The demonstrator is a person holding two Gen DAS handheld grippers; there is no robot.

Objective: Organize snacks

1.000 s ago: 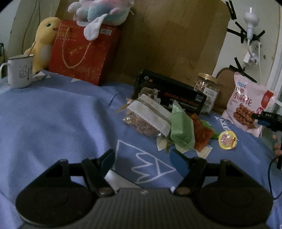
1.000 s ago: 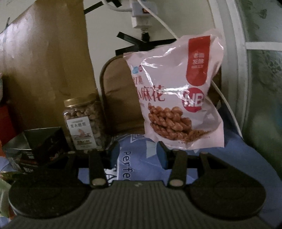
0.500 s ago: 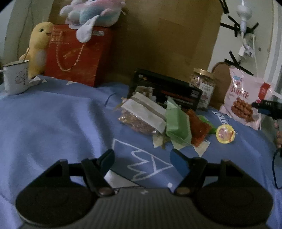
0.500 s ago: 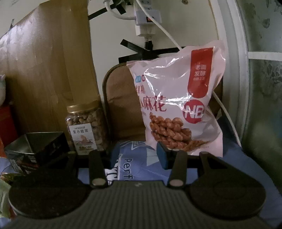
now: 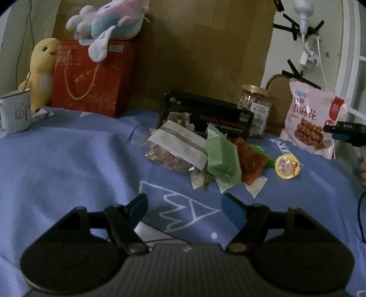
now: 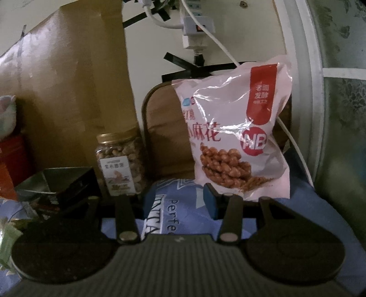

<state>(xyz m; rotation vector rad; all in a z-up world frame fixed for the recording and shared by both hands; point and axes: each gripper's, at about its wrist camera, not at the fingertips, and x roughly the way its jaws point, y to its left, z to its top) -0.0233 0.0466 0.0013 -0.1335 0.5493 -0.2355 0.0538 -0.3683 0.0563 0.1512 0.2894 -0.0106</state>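
On the blue sheet [image 5: 68, 160] lies a pile of small packets: a white-and-brown one [image 5: 178, 146], a green one [image 5: 220, 155], an orange-red one [image 5: 250, 160] and a round yellow jelly cup [image 5: 287, 165]. Behind them are a black box [image 5: 205, 116], a nut jar [image 5: 255, 109] and a pink snack bag [image 5: 313, 123]. My left gripper [image 5: 184, 198] hovers short of the pile, its jaws opening with nothing between them. My right gripper [image 6: 178, 194] is open and empty just before the pink bag [image 6: 235, 141], with the jar [image 6: 119, 162] to the left.
A red gift bag [image 5: 91, 75], a yellow duck plush [image 5: 42, 68], a pastel plush [image 5: 109, 20] and a mug [image 5: 14, 109] stand at the back left. Cardboard [image 5: 201, 45] lines the wall. A power strip with cables [image 6: 196, 29] hangs above a brown cushion [image 6: 164, 128].
The left view has rolled slightly and its jaws stand a little wider. The right view has shifted slightly; its jaws are unchanged.
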